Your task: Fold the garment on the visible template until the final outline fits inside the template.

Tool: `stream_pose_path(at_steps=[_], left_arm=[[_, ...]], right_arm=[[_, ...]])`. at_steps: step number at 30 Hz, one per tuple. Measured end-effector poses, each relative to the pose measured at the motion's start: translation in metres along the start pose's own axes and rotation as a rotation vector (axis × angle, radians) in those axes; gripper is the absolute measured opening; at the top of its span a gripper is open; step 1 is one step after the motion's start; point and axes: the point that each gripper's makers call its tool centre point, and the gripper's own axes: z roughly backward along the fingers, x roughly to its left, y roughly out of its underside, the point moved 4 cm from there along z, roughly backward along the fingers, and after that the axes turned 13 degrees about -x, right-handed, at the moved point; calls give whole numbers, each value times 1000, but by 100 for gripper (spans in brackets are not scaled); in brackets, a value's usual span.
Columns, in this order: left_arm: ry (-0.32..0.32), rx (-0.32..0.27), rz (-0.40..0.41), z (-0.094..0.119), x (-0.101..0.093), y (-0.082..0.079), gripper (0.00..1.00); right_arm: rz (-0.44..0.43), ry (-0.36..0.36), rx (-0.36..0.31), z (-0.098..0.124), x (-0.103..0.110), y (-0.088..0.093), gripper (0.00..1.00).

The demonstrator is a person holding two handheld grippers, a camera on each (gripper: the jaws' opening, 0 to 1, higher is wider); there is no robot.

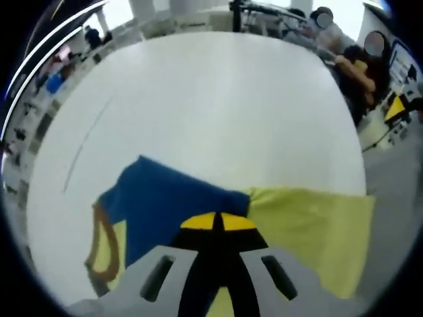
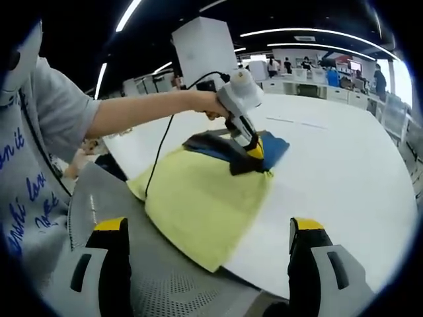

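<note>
The garment [image 1: 310, 224] is yellow with a blue part [image 1: 172, 205] and a brown-trimmed opening [image 1: 102, 241]; it lies on the white table [image 1: 218, 99]. My left gripper [image 1: 217, 222] sits low over it, its yellow tips pressed together on the cloth where blue meets yellow. In the right gripper view the garment [image 2: 198, 198] hangs partly over the table's near edge. There a hand holds the left gripper [image 2: 253, 153], which pinches a raised blue fold. My right gripper [image 2: 207, 228] stands off the table's edge with its jaws wide apart and nothing between them.
A thin line [image 1: 86, 139] is marked on the table left of the garment, and faint lines [image 2: 297, 122] run behind it. A grey mesh chair [image 2: 165, 284] is under my right gripper. A person's arm [image 2: 132, 112] reaches in from the left. People sit beyond the far edge [image 1: 357, 66].
</note>
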Motion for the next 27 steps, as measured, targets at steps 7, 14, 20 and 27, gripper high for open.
stream_pose_path(at_steps=[7,14,20,27], left_arm=[[-92,-84,22,-1,23,-17,0],[-191,-147,68,0,48,-25,0],[-207,-147,113,-9,58,-18,0],[-247,-120,111,-22,68,-8,0]], right_arm=[[5,-8,2,-1,0,-1,100],[1,-7,13,-2,0,1,100],[-6,-8,16,-4,0,1,100],[-21,8,20,-3,-3,4,100]])
